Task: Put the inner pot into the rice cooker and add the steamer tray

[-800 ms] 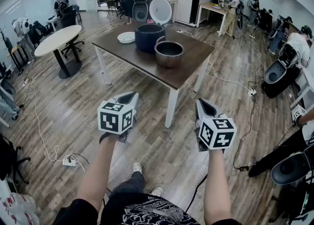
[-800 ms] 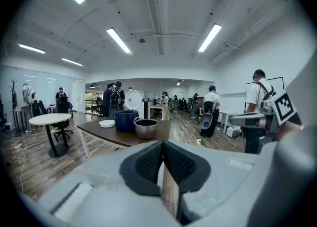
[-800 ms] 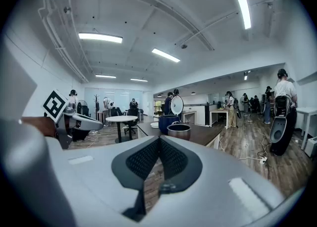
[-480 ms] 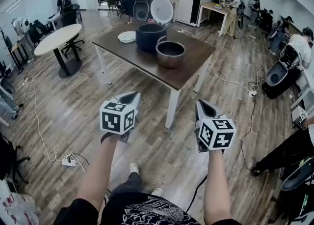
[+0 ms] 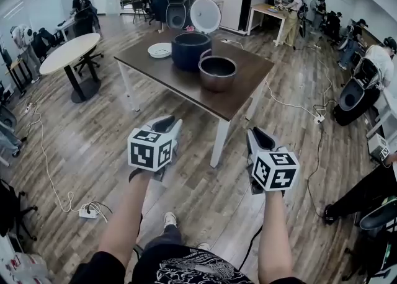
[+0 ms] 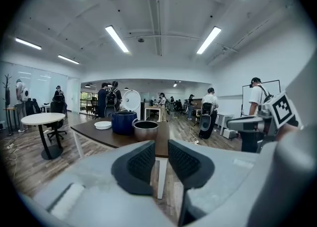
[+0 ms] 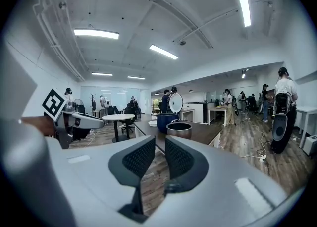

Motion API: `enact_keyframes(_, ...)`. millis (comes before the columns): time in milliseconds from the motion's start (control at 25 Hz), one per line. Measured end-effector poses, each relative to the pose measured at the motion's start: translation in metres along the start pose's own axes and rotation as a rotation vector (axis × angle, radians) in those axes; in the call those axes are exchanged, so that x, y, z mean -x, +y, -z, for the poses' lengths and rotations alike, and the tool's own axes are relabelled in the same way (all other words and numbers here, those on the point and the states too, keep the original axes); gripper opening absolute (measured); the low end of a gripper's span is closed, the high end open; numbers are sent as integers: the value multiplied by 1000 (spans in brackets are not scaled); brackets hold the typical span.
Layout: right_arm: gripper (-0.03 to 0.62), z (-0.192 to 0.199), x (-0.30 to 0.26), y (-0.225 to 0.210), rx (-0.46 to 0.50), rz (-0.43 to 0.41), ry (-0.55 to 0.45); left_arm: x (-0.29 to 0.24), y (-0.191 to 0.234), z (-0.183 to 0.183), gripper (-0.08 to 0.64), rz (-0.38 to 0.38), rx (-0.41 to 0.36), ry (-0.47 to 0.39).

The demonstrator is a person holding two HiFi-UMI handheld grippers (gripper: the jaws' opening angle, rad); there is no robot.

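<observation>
Head view: left gripper, right gripper barely ajar, empty; open floor before table edge

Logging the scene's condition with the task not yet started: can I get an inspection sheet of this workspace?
Surface: brown table on a wood floor.
Job's things: blue rice cooker, lid open; inner pot on the table beside it; white steamer tray on its other side.
Clutter: nothing seen.
Grippers: left gripper and right gripper short of the table, jaws slightly apart, empty.
Cables: white cable and power strip on the floor.
Surroundings: round table, people at other stations.
</observation>
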State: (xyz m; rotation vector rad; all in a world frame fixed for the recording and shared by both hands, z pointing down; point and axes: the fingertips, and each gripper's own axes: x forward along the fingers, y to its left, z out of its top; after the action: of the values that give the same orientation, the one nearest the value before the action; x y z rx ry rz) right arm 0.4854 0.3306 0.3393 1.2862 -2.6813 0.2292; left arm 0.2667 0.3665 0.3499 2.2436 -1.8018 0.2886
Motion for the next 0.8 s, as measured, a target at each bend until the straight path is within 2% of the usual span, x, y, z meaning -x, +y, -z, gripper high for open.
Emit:
enact_keyframes(200, 103, -10, -21, 1, -80, 37, -35, -16, 29, -7, 106, 20, 21, -6)
enact_keyframes(360, 166, -14, -42, 1, -99, 72, -44, -34, 47, -12, 161, 62, 24, -7)
enact_keyframes(440, 223, -16, -54, 3, -106, 78, -42, -43, 60, -17, 174, 65, 28, -12)
enact_keyframes(560, 263, -16, -73, 3, -103, 94, -24, -59, 76, -25, 209, 85, 32, -16)
enact_keyframes(800, 298, -22, -110, 13, -100, 114, -6, -83, 115, -35, 256, 112, 43, -15)
